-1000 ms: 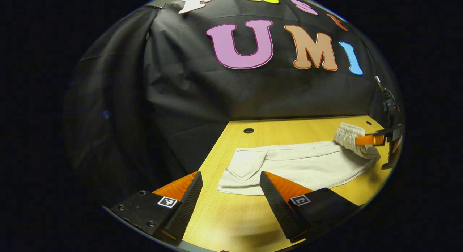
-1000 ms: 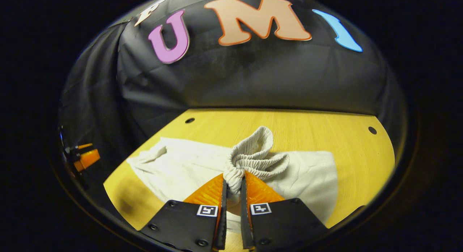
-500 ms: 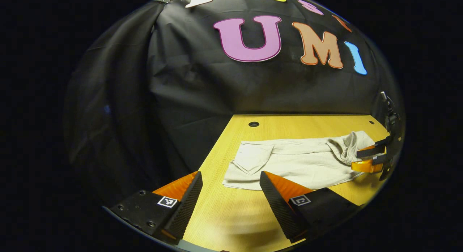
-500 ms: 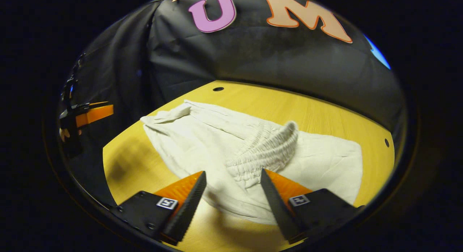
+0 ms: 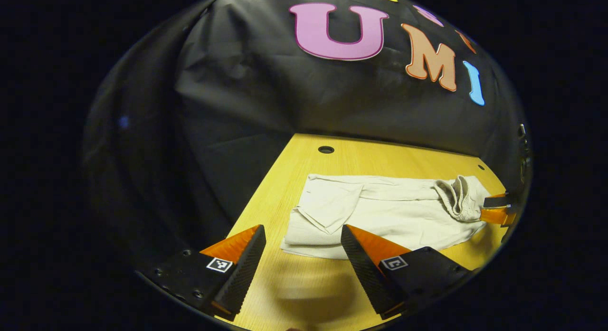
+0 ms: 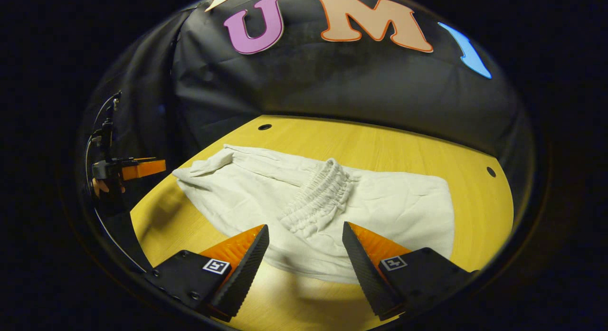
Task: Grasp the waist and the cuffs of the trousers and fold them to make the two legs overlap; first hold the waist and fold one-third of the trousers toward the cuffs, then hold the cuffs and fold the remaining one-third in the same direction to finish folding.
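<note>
In the left gripper view, a pair of pale, off-white trousers point(image 5: 380, 214) lies flat on a yellow wooden table point(image 5: 304, 179), set against the booth's black cloth wall point(image 5: 266, 93). The trousers stretch across the table from left to right. At their left end the cuffs point(image 5: 327, 207) lie with one corner turned back on itself. At their right end the gathered elastic waist point(image 5: 458, 203) is folded over onto the legs and rests there in a loose bunch. The left gripper point(image 5: 304, 248) sits at the bottom of the view with its jaws spread wide and nothing between them; it is close to the cuff end of the trousers, and its right finger overlaps the near edge of the cloth in the picture. At the far right edge, the right gripper point(image 5: 496, 208) shows beside the waist.

In the right gripper view, the trousers point(image 6: 389, 207) spread across the table point(image 6: 403, 146) just ahead of the right gripper point(image 6: 304, 248), whose jaws stand wide apart and hold nothing. The ruffled waist point(image 6: 318, 198) lies on top of the cloth, just beyond the two fingers and between them in the picture. The cuffs point(image 6: 209, 165) point away to the left. At the far left edge, the left gripper point(image 6: 137, 168) is seen well apart from the waist, with part of a hand point(image 6: 102, 186) behind it.
</note>
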Action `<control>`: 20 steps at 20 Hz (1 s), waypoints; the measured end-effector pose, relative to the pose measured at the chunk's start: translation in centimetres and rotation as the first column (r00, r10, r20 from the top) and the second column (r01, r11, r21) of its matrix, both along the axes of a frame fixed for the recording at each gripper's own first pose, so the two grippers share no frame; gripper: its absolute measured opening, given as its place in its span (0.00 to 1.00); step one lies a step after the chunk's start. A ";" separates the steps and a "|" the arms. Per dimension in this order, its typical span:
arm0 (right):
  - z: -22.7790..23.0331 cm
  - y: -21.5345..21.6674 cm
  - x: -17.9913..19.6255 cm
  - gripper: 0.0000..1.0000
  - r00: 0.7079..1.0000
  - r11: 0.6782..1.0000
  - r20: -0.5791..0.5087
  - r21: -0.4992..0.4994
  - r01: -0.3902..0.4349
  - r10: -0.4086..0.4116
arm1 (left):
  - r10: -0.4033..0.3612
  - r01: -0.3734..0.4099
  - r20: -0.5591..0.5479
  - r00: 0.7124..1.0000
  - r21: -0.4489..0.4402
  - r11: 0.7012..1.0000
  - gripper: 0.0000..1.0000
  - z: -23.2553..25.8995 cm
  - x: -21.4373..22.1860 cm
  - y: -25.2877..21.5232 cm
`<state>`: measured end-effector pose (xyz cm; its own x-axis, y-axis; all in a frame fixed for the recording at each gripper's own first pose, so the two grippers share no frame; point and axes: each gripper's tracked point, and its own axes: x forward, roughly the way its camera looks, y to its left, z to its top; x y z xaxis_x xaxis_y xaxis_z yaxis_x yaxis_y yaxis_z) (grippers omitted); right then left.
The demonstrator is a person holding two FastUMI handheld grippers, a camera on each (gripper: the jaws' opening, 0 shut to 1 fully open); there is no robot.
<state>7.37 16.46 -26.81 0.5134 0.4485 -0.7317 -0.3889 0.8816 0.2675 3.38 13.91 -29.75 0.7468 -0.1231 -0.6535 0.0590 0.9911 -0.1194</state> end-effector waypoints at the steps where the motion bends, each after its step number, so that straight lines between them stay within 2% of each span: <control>1: 0.0 -0.6 -0.3 0.99 1.000 1.000 -0.003 -0.011 0.018 -0.018 | -0.008 0.008 -0.015 1.000 -0.016 1.000 0.97 -1.0 0.6 0.0; 2: -0.3 -0.9 -0.7 0.99 0.999 0.999 -0.003 -0.019 0.036 -0.036 | -0.019 0.018 -0.035 0.999 -0.036 0.999 0.93 -1.9 1.0 -0.2; 3: -0.2 -1.4 -1.0 0.96 0.999 0.998 -0.003 -0.027 0.053 -0.053 | -0.028 0.026 -0.056 0.998 -0.049 0.998 0.95 -3.0 1.6 -0.5; 7: 0.0 -2.5 -2.1 0.98 0.995 0.993 -0.003 -0.058 0.102 -0.103 | -0.053 0.042 -0.137 0.989 -0.078 0.996 0.96 -6.6 2.3 -1.3; 9: -0.2 -2.7 -2.6 0.95 0.994 0.991 -0.007 -0.072 0.113 -0.114 | -0.056 0.043 -0.168 0.984 -0.083 0.996 0.96 -7.6 2.3 -1.5; 11: -0.3 -2.8 -2.8 0.98 0.993 0.990 -0.008 -0.082 0.113 -0.115 | -0.051 0.040 -0.166 0.985 -0.071 0.997 0.95 -7.6 2.4 -1.5; 12: -0.2 -2.8 -2.9 0.95 0.994 0.990 -0.007 -0.086 0.111 -0.112 | -0.046 0.035 -0.174 0.984 -0.066 0.997 0.95 -7.9 2.3 -1.5; 13: -0.3 -2.8 -2.9 0.98 0.994 0.990 -0.007 -0.087 0.108 -0.110 | -0.053 0.046 -0.175 0.983 -0.047 0.998 0.95 -7.9 2.2 -1.6; 15: -0.4 -2.7 -2.8 0.95 0.994 0.990 -0.014 -0.088 0.107 -0.109 | -0.091 0.095 -0.186 0.978 0.014 0.995 0.95 -8.5 1.9 -1.7; 16: -0.4 -2.8 -2.9 0.95 0.994 0.991 -0.015 -0.084 0.108 -0.109 | -0.105 0.107 -0.177 0.979 0.006 0.994 0.94 -8.0 2.1 -2.3; 18: -0.2 -2.8 -2.7 0.98 0.994 0.991 -0.014 -0.077 0.109 -0.111 | -0.087 0.091 -0.194 0.977 0.012 0.996 0.74 -8.1 2.1 -2.8; 20: -0.1 -3.2 -2.6 0.95 0.994 0.991 -0.009 -0.077 0.110 -0.111 | -0.090 0.090 -0.197 0.976 -0.007 0.996 0.63 -7.9 1.9 -3.6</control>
<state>4.80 13.24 -26.93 0.5467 0.3320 -0.7687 -0.2850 0.9370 0.2020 5.25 10.30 -37.65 0.5892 -0.1827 -0.7870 0.1232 0.9830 -0.1360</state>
